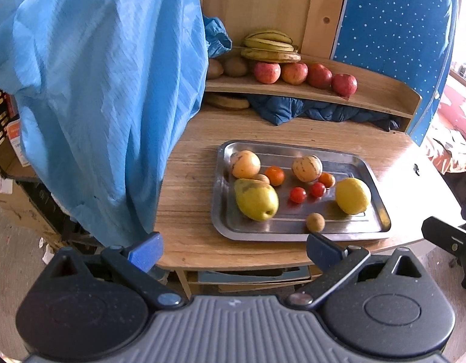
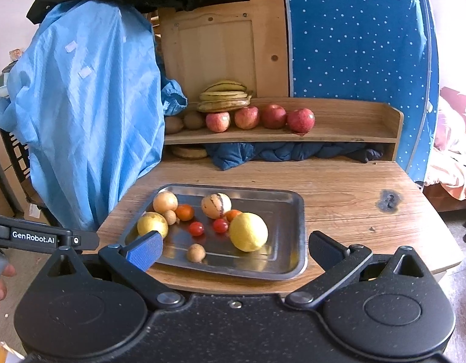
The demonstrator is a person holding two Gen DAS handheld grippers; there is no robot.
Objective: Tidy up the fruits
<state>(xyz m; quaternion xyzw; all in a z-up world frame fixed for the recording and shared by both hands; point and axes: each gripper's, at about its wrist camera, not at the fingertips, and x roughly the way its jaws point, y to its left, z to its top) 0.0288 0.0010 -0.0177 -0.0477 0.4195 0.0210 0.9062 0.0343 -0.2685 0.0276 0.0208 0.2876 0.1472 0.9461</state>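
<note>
A wooden tabletop [image 2: 338,187] is recorded below a wall shelf [image 2: 338,133] carrying apples [image 2: 273,116] and bananas [image 2: 225,98]. Both grippers, left [image 1: 233,249] and right [image 2: 234,249], are held short of the tabletop's near edge, fingers spread and empty. Unsorted fruits, among them a lemon [image 2: 248,231] and a pear [image 1: 256,199], are held in the steel tray [image 2: 288,242]; no pick is judged begun, and an advance over the tray is called for next.

The right gripper [image 2: 234,249] is hovering with its fingers [image 2: 145,249] spread wide before the metal tray [image 2: 288,230], where a lemon [image 2: 248,231] is lying beside cherry tomatoes [image 2: 196,228].
</note>
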